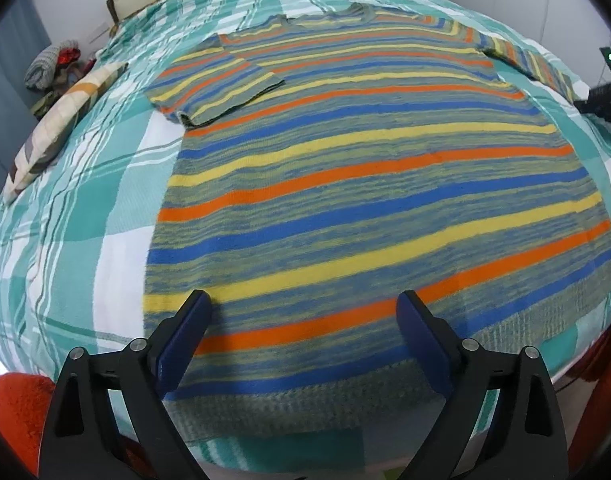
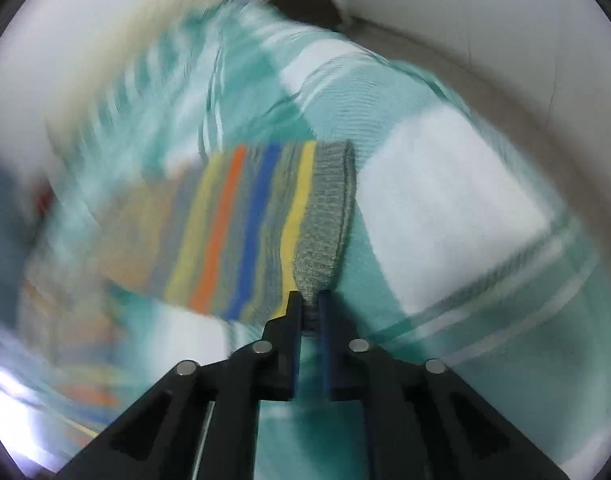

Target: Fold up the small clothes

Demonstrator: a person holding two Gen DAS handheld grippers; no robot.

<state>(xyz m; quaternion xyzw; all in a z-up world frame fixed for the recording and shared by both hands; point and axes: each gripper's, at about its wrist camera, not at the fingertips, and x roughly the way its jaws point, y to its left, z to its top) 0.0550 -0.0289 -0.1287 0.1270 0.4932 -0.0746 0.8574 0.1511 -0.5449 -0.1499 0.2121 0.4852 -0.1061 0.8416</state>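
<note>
The left gripper [image 1: 303, 312] hangs released over the striped sweater [image 1: 365, 184] on the bed [image 1: 77, 208]. The right gripper [image 2: 310, 300], at lower centre, pinches the sweater's grey cuff [image 2: 325, 220].

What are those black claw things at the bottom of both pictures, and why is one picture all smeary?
They are two grabbing tools, one in each of a person's hands, and each carries a small camera looking along its fingers. The left gripper is open, over the hem of a striped sweater spread flat on a checked blanket. One sleeve is already folded in. The right gripper has pinched the grey cuff of the other sleeve. That picture is smeary because the hand is moving fast.
</note>
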